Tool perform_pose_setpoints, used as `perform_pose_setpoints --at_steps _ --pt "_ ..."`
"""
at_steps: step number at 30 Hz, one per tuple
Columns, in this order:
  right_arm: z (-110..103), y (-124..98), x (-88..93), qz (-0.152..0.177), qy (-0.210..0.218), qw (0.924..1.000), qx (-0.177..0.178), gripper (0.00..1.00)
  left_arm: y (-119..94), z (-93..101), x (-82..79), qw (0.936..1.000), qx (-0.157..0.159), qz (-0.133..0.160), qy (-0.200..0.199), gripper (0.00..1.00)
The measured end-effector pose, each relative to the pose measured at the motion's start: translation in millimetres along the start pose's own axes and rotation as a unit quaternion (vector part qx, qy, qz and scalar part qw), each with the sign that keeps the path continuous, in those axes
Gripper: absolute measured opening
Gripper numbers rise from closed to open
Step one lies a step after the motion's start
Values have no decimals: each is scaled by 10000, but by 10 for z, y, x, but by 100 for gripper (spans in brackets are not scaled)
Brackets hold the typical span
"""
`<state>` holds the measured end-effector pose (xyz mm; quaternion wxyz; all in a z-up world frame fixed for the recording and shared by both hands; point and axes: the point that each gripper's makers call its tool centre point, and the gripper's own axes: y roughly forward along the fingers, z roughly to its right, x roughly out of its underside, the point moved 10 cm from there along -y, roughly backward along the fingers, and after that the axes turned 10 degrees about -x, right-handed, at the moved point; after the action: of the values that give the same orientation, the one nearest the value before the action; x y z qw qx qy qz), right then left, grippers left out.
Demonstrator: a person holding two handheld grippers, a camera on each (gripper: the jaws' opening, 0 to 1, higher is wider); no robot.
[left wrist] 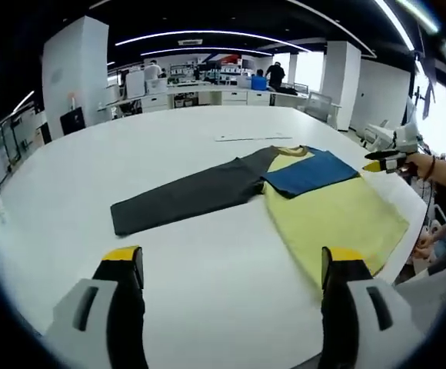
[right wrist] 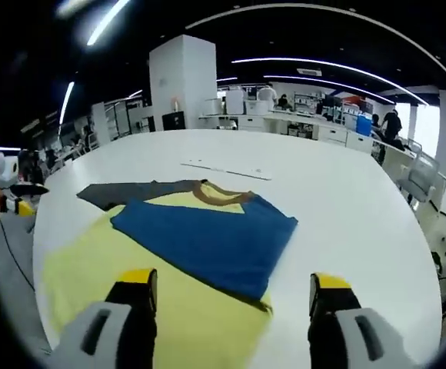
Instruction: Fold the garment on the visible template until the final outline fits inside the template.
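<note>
Yellow garment, one, lies on one white table; both tools gape, holding nothing.

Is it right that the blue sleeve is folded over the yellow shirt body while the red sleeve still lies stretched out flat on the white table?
Not quite: the outstretched sleeve is dark grey, not red, as the left gripper view shows. The blue sleeve is indeed folded over the yellow shirt body on the white table.

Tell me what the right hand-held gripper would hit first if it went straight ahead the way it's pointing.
Probably the blue sleeve folded across the yellow shirt body: it lies directly ahead of the open right hand-held gripper. How high the jaws sit above the cloth is unclear.
</note>
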<state>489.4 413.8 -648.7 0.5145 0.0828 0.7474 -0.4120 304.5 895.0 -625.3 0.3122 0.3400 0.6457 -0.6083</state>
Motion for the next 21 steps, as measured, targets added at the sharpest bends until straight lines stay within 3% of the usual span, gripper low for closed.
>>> perform_pose_setpoints --at_steps 4,8,13,21 --pt "-169 -97 -44 31 -87 9996 -256 93 72 -145 23 9998 -195 -41 0 92" --pt "-331 -228 -100 221 -207 9982 -521 94 142 -307 9 9991 -407 -4 -71 90" --pt "-485 -352 -114 136 -531 9956 -764 99 219 -483 -12 9981 -574 14 -199 87" --pt "-622 -557 -79 163 -649 9946 -797 99 347 -646 -2 9959 -798 -68 -423 84"
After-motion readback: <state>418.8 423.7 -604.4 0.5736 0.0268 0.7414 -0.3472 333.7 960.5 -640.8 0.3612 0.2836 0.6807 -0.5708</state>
